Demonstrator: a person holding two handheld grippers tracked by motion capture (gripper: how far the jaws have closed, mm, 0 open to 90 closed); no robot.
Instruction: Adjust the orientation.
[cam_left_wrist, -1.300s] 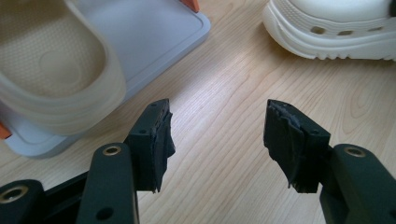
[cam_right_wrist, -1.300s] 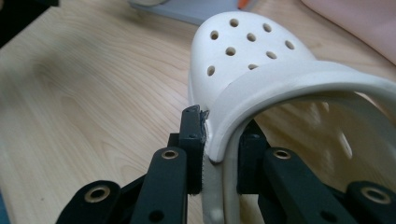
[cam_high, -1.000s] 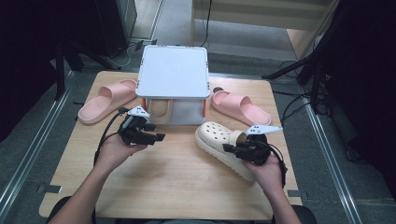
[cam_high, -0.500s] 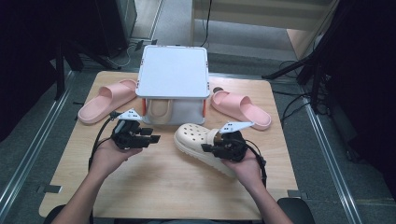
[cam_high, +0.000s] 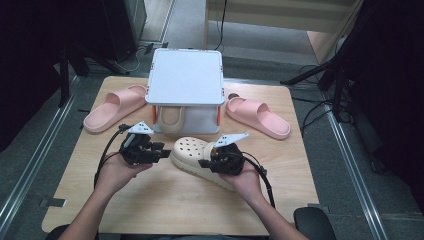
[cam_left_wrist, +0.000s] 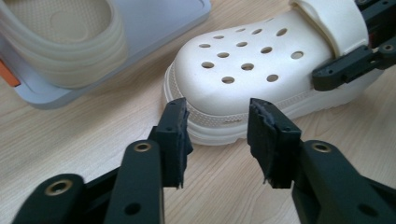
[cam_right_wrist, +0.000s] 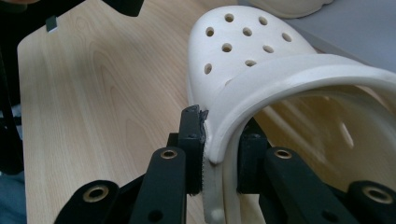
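The clog (cam_high: 200, 155) lies on the table (cam_high: 150, 210) just in front of the grey rack (cam_high: 186, 75), nearer it than a second ago: the right gripper (cam_high: 207, 162), clamped on the clog's side wall, has carried it leftward. The left gripper (cam_high: 162, 150) has just been narrowing its jaws, nothing between them, aimed at the toe. A matching clog (cam_high: 171, 117) already sits under the rack's shelf, so room there looks tight. Two pink slides (cam_high: 112, 107) (cam_high: 257, 117) flank the rack.

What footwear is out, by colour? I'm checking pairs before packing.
Pink slides: 2
Cream clogs: 2, one on the table, one under the grey stand
Total: 4
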